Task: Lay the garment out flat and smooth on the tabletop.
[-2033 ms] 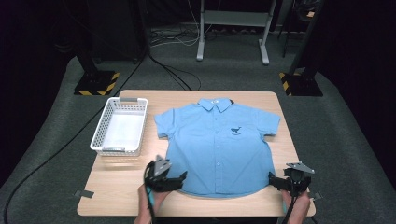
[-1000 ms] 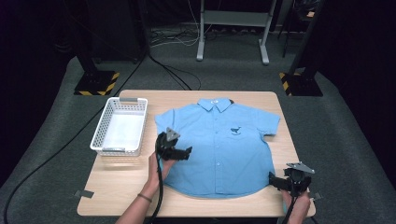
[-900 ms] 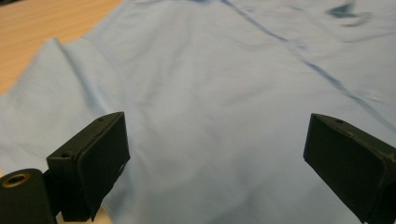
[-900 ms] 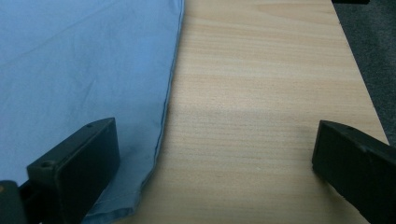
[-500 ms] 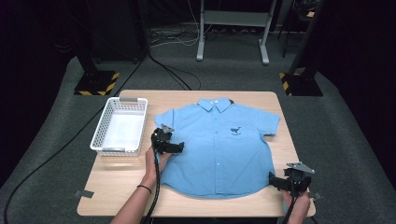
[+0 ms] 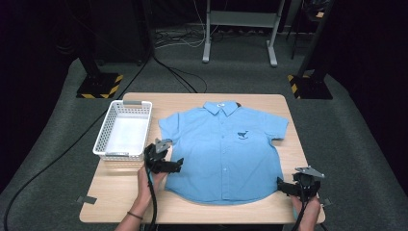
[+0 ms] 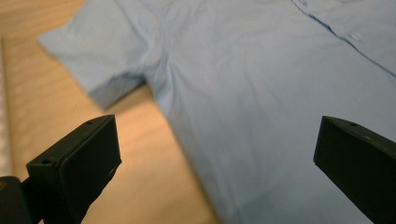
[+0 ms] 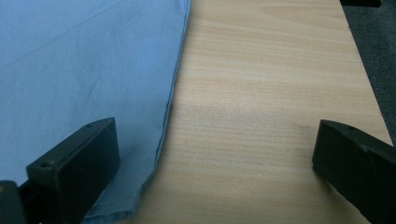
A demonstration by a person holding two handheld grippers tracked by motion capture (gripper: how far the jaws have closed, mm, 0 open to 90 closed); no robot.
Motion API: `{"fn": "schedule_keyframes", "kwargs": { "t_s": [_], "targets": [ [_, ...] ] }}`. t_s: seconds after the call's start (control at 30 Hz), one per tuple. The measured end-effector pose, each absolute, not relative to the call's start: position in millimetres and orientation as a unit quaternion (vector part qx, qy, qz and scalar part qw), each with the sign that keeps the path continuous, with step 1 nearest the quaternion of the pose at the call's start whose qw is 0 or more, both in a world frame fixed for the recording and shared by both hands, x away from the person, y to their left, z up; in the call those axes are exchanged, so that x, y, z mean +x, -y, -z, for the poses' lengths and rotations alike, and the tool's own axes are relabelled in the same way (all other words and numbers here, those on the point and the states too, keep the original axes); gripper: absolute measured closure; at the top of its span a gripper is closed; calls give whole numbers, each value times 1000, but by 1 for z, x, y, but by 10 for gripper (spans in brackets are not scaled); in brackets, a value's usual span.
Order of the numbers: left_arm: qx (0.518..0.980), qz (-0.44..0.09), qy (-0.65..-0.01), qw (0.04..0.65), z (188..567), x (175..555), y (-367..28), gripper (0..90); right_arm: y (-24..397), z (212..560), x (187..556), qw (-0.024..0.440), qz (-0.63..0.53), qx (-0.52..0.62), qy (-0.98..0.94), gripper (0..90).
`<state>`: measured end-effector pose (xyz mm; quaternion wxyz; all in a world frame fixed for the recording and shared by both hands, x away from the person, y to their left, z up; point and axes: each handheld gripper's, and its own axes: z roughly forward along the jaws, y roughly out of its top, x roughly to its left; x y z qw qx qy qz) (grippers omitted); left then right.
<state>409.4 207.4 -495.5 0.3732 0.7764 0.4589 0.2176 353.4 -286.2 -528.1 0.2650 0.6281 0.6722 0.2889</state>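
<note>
Currently we see:
Basket (image 6: 107, 138): one, white, empty, on the tabletop (image 6: 192, 204), left of the shirt.
Shirt (image 6: 226, 154): one, light blue, flat mid-tabletop; dark chest emblem, no writing we can read.
Left gripper (image 6: 171, 166): fingers wide apart, just opened further, over shirt's left edge, gripping nothing.
Right gripper (image 6: 284, 185): fingers wide apart at hem corner, gripping nothing.

Shirt (image 6: 223, 149) right of basket (image 6: 123, 131)

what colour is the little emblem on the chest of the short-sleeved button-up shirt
Dark, navy or black, on the light blue short-sleeved shirt; the emblem shows best in the high view.
</note>
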Motion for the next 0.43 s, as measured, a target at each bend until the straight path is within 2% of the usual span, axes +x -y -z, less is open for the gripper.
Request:
{"fn": "schedule_keyframes", "kwargs": {
  "t_s": [0.2,0.43],
  "targets": [
    [767,-205,-499,347,518,366,-250,2,286,528,353,265,-289,628,-672,0],
    [754,-210,-529,330,530,354,-274,2,286,528,354,264,-290,628,-672,0]
  ]
}}
